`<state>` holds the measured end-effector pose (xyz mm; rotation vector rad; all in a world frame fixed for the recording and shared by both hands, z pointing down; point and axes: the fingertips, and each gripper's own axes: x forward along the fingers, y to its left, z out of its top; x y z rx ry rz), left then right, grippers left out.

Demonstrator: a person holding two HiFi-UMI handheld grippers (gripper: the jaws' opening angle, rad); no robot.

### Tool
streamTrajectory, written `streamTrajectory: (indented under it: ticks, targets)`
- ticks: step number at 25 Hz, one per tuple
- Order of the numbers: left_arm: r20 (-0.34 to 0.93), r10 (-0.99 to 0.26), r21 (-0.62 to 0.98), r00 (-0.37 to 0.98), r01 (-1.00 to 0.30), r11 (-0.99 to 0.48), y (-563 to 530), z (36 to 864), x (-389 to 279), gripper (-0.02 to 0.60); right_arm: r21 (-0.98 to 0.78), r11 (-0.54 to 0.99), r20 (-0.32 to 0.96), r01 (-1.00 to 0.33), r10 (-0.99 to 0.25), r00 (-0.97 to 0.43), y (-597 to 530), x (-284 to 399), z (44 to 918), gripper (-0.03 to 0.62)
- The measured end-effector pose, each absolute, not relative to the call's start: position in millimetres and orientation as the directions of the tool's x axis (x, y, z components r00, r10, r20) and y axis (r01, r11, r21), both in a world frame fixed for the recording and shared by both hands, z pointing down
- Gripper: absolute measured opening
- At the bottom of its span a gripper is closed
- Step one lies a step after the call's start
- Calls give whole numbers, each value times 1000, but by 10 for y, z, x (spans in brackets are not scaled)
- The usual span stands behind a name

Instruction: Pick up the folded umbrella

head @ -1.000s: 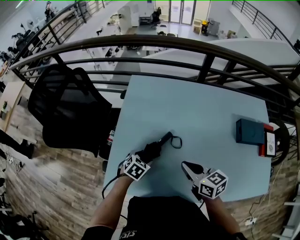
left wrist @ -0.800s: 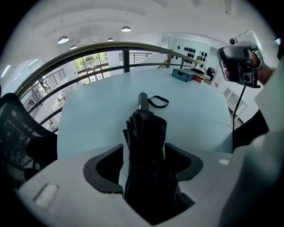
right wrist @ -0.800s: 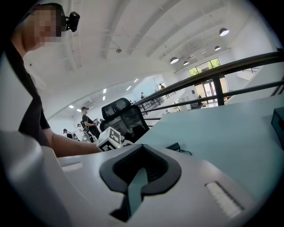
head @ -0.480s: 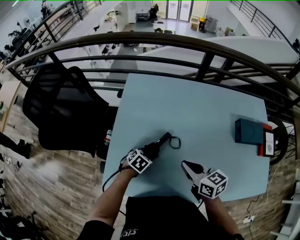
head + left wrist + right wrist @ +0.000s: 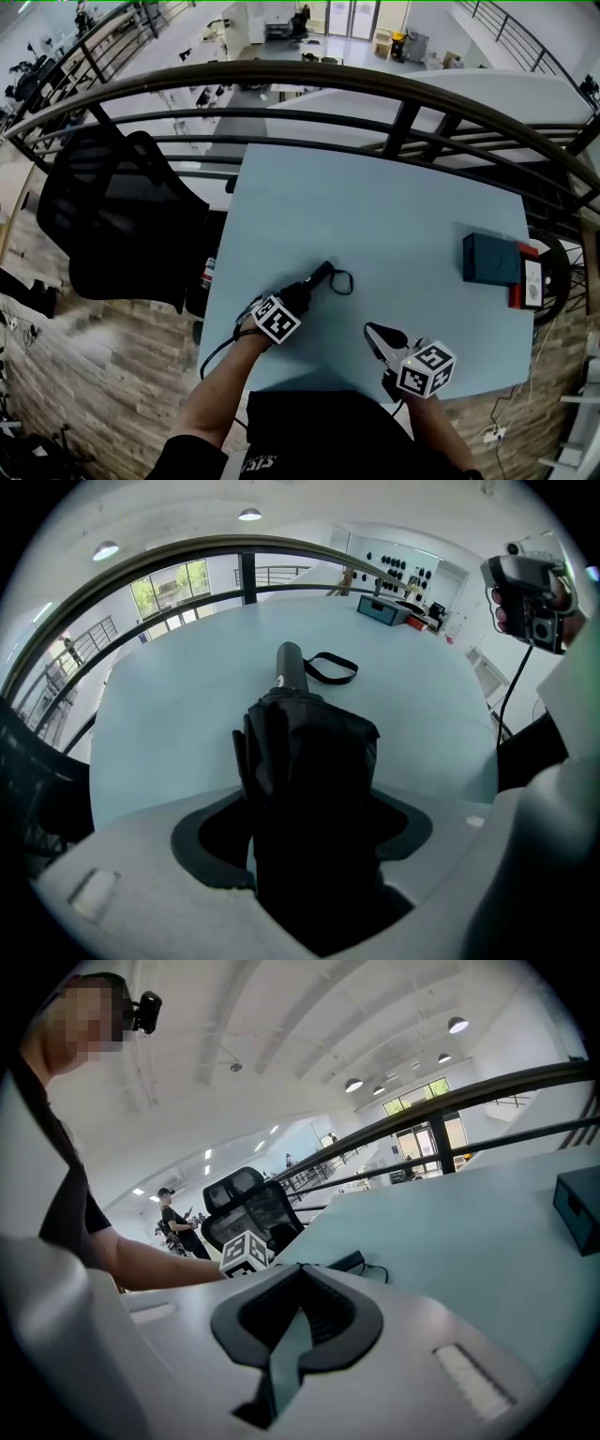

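Left claw (image 5: 298,296) — jaws just opened wide, astride the folded umbrella (image 5: 309,752), not pinching it yet. The umbrella lies on the bench (image 5: 394,216). Right claw (image 5: 378,335) closed, empty. Risks we see: soft canopy squashes, grip slips; hold near one end — handle end droops.
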<state>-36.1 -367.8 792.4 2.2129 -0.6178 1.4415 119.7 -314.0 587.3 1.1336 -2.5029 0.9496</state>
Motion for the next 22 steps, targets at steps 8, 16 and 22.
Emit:
streamTrajectory:
  ticks: [8,16,22]
  targets:
    - [936,-114,114,332,-595,-795,-3675,7923,-351,333,-475,522,429,-708,-565,-705,-3102,1098,5816,2]
    - [955,-70,111,288,-567,-816,-3529,7907,-429,324,-472,523,425,-710,-570,-703,-3032,1194,5774,2]
    - [955,-74,108,287,-567,-817,-3528,7953,-416,344,-469,504,446,-725,-574,-687,-2948,1274,5872,2]
